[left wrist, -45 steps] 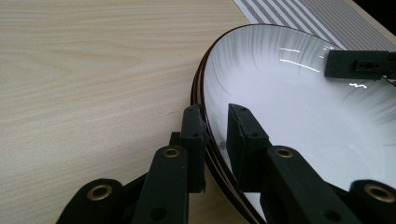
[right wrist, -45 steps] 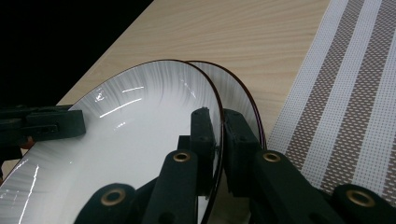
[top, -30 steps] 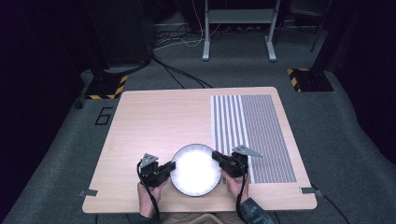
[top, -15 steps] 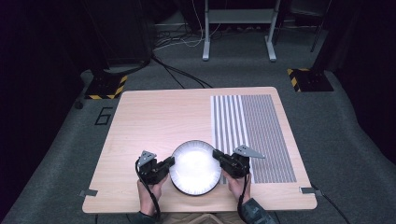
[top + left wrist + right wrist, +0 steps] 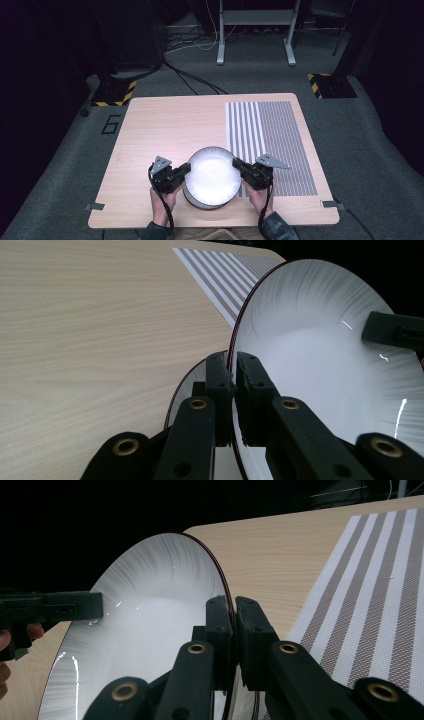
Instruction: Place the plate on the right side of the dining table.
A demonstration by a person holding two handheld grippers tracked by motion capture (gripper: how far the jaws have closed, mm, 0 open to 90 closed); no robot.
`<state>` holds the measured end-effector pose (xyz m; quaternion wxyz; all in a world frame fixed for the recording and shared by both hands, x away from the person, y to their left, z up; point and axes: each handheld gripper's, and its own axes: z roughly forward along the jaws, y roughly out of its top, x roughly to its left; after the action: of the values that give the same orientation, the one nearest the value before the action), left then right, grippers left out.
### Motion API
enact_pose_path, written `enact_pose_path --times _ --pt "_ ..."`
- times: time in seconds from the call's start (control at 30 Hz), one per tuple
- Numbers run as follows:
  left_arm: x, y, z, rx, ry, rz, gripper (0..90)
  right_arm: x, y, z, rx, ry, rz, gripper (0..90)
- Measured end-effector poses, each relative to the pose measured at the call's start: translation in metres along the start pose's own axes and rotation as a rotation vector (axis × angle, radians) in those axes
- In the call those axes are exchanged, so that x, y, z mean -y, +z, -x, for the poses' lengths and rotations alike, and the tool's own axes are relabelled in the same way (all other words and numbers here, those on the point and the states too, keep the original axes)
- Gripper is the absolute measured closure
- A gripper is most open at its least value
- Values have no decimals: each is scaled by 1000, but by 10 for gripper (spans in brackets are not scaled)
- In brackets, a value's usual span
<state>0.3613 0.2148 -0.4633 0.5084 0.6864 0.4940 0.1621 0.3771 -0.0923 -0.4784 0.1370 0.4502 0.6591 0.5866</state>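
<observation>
You held the white plate by opposite rims, above the near edge of the table.

Your left gripper had clamped onto the plate's left rim and your right gripper pinched its right rim; a second plate lay just beneath, beside the striped mat.

The plate runs off the bottom and right edges of the left gripper view. A second plate beneath it is mostly hidden. In the high view, the person's forearms are cut off at the bottom edge.
</observation>
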Motion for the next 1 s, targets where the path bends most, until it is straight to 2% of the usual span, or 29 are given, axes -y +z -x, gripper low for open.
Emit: enact_pose_path --times 0.4,1.0 --pt "-11 9 13 25 24 13 848 -8 -14 8 23 -15 34 854" --pt "-24 27 29 56 61 9 848 -15 -31 22 59 0 53 853"
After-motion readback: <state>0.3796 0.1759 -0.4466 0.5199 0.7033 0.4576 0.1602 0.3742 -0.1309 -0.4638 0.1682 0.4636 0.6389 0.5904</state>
